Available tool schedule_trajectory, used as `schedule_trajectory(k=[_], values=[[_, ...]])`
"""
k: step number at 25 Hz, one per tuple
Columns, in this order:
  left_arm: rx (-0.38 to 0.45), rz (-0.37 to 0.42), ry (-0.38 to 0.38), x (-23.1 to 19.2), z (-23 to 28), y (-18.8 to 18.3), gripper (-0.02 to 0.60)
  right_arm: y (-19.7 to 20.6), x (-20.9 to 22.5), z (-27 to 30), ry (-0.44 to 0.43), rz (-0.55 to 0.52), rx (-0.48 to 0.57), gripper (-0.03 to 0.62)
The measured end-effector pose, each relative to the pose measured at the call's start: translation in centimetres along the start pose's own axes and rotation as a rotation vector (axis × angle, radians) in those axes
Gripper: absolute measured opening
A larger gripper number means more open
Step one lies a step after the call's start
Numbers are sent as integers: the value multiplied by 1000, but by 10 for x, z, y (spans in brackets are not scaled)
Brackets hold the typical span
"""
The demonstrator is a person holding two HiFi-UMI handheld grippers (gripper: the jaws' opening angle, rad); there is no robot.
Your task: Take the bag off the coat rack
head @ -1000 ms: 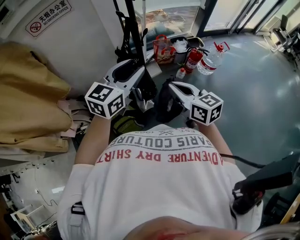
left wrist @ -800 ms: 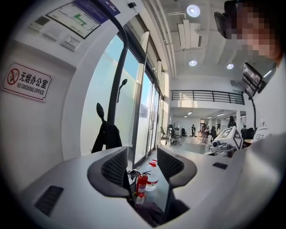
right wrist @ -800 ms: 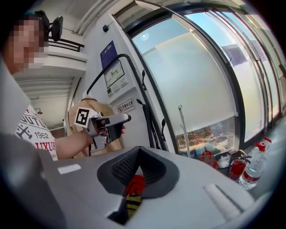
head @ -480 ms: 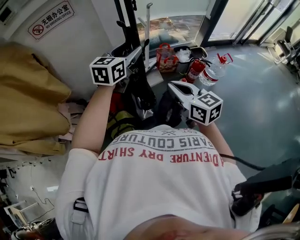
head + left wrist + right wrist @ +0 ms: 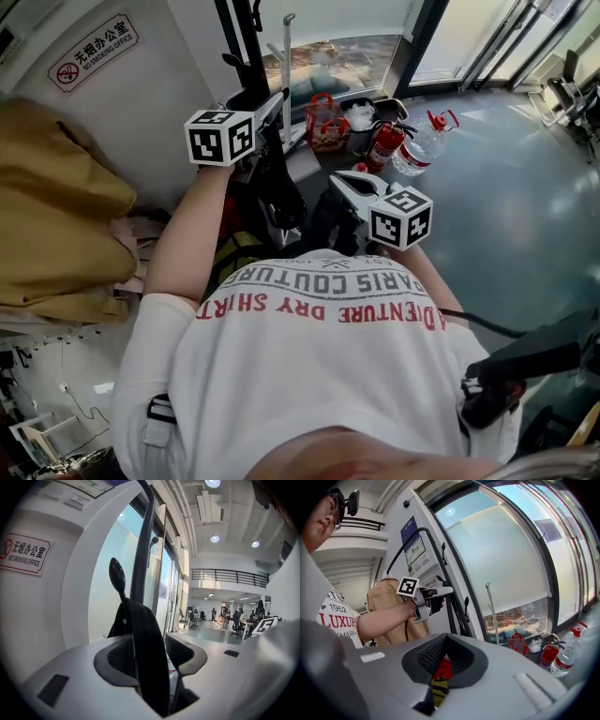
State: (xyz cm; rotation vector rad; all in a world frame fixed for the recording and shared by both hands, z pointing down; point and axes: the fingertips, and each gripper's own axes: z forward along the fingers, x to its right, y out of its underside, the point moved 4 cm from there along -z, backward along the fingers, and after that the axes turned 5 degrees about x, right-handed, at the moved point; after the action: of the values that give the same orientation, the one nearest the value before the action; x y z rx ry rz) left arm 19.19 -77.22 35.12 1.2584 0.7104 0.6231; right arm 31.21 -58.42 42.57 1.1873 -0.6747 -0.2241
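Left gripper (image 5: 151,654): fingers just been opening, released, black fabric bag (image 5: 147,639) loose between them | bag: hanging on black metal coat rack (image 5: 143,550) | right gripper (image 5: 446,641): fingers clenched, empty.

The coat rack (image 5: 143,545) is a slim black pole standing upright in front of a white wall, beside tall windows. Short pegs angle up off it, and the nearest peg (image 5: 117,575) ends in a flat oval knob. The bag (image 5: 130,620) is black and hangs on the rack, not yet taken off. Its dark fabric is draped over that peg just below the knob, with a small round stud showing on the near face. From there a broad black strap (image 5: 152,667) drops straight down, close beside the pole. Seen from above, the bag is a long dark shape hanging alongside the pole; its full outline cannot be made out
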Motion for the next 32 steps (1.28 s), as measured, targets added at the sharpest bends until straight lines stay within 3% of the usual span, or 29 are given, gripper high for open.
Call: schedule_trajectory(k=[4,20,32], values=[[27,-31,-32,-6,-1,1,43,7,11,-2,34,14,-32,2],[129,22,-23,9,-22,-26,26,16,12,0,31,-8,-57,2],[168,-30,-36,0,-25,-76,25,23,17,-21,78,16,-66,2]])
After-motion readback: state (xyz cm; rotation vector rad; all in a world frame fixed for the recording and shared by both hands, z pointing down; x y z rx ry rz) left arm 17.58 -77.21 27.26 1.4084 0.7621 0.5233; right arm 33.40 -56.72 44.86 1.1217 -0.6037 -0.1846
